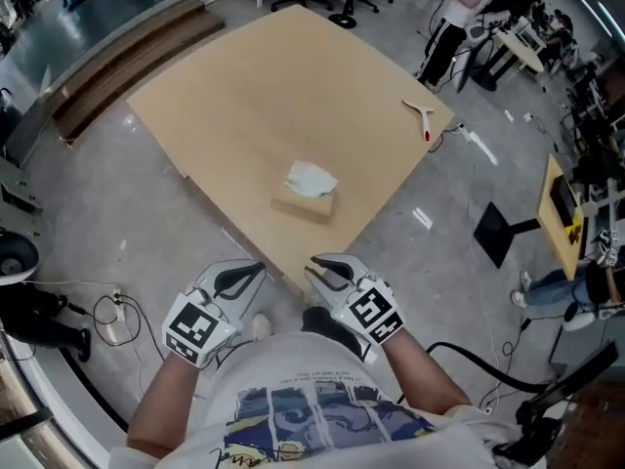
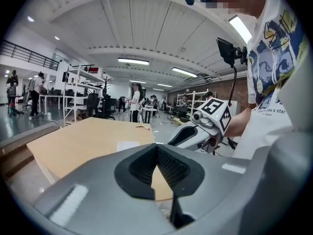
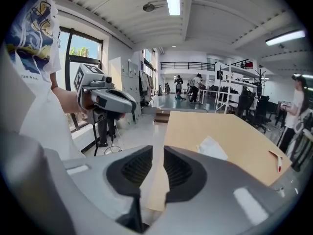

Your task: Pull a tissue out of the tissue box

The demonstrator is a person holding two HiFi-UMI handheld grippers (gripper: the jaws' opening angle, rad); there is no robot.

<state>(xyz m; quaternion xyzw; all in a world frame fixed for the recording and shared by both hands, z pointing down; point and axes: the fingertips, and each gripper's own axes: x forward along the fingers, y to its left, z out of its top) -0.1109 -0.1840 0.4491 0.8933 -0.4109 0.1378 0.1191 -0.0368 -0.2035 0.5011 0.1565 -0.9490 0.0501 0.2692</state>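
L gripper (image 1: 252,272): grey two-jaw tool w/ marker cube, on the near side of the tissue box and to its left, off the table edge, well apart from it. Tips meet in its own view (image 2: 156,148); jaws closed, nothing held.
Table: light-wood top (image 1: 244,96); the box sits on it near the edge closest to the person.
Tissue box: low tan cardboard box (image 1: 305,205), nothing else beside it. Long axis runs across the head view, dipping slightly to the right, so a long side faces both grippers.
Tissue: crumpled white tuft (image 1: 311,177) sticking up from the box top. Seen in the R gripper view (image 3: 211,148) ahead and right of the jaws.
R gripper (image 1: 322,270): same build, near side of the box, almost straight in line w/ it, well apart. Its own view (image 3: 158,153) shows a narrow slit betw. the pads; slightly parted, nothing in there.
Key relation: box lies straight ahead of both tools, across the table edge. R looks a bit nearer and better lined up, so prob. R pinches the tuft and L steadies the box.
Far right of box: white Y-shaped tool w/ red tip (image 1: 423,117), well apart.
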